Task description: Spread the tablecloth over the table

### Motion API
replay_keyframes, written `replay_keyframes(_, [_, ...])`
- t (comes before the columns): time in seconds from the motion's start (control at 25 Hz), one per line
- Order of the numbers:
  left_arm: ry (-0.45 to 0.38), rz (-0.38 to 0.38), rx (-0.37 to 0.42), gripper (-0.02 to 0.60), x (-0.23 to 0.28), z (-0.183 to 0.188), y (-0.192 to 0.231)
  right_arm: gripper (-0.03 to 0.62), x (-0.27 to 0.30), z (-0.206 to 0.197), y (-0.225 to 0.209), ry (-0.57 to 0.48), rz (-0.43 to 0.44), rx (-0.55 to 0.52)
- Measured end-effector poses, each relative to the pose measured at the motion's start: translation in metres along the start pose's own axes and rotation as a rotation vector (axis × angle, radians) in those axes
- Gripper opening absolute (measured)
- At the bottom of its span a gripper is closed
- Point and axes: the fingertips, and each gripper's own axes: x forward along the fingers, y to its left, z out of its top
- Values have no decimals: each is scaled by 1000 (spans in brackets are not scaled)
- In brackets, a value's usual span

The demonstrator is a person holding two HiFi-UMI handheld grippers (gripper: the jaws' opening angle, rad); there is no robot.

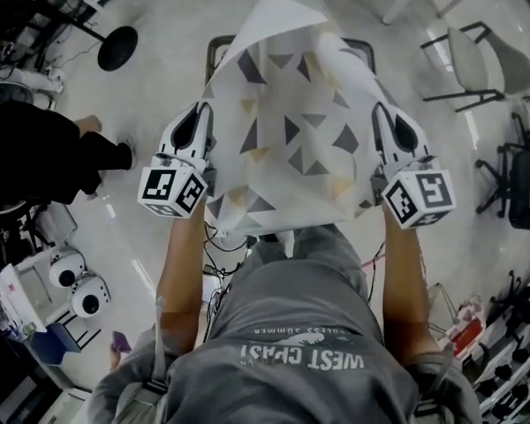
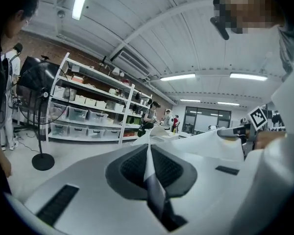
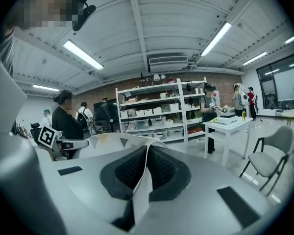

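Between the two grippers, seen from above in the head view, a tablecloth (image 1: pixel 287 131) hangs stretched in front of the person's waist. The left gripper (image 1: pixel 205 111) and right gripper (image 1: pixel 380 113) each pinch one side edge. In both gripper views the dark ribbed fingers (image 2: pixel 130 168) are closed on a thin fold of cloth.

To spread it well, the person would likely keep both pinches firm and hold the hands level and apart so the near edge stays taut. The far end should settle flat past the counter's far side before release.

The cloth is white, printed with scattered grey and tan triangles. It looks thin and light, its far corner lifted and its near edge drooping. It sits over the counter (image 1: pixel 215 53), of which only bits of dark frame show. Whether it touches the top cannot be told.
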Motion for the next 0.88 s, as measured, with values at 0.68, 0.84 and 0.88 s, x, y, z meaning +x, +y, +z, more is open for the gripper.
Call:
replay_keyframes(0.68, [354,222,-57,14,56,-148,99,15,72,-160,-125,297,-43,177])
replay_keyframes(0.84, [411,295,-70,14,52,-177,129,18,67,-197,-182,345,-104,351])
replay_keyframes(0.88, [428,312,-71,14,53,-185,135,20,67,-209,-194,368,-105,396])
